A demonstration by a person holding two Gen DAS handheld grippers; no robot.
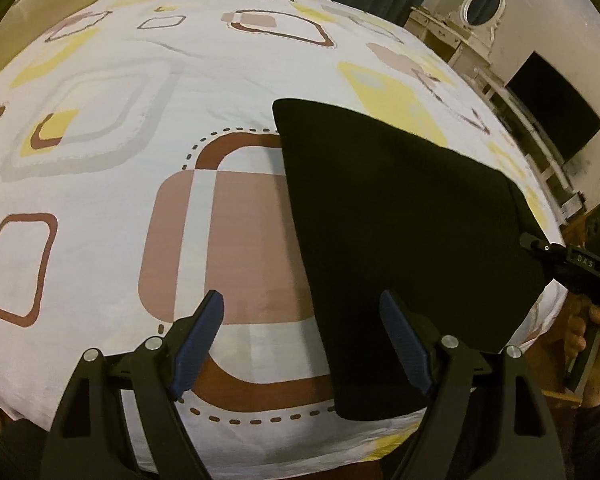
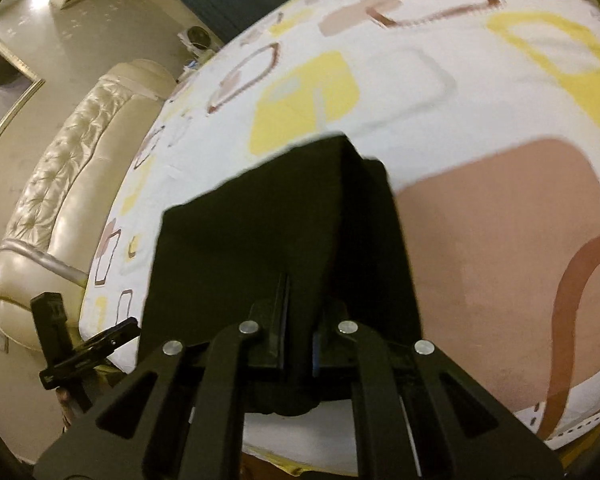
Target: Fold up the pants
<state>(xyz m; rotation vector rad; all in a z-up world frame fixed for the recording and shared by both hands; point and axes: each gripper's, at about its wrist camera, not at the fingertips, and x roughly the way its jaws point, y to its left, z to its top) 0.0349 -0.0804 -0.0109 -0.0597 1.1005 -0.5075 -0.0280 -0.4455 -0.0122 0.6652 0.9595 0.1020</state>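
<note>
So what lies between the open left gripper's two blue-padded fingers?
Left wrist view: bare patterned bedsheet and the black pants' near-left edge, between the left gripper fingers.

Plain black pants (image 1: 400,240) between and right of blue-padded black fingers (image 1: 198,344). White bed sheet (image 1: 140,60) under them, printed with brown, tan, yellow and grey rounded squares. Cream tufted headboard (image 2: 60,176) left of the fingers.

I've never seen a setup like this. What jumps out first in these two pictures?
The black pants stand out most, lying already folded near the edge of a bed with a white sheet patterned in brown, pink and yellow squares. The right gripper is clamped shut on one edge of the pants, while the left gripper hangs open above their near corner, gripping nothing.
</note>
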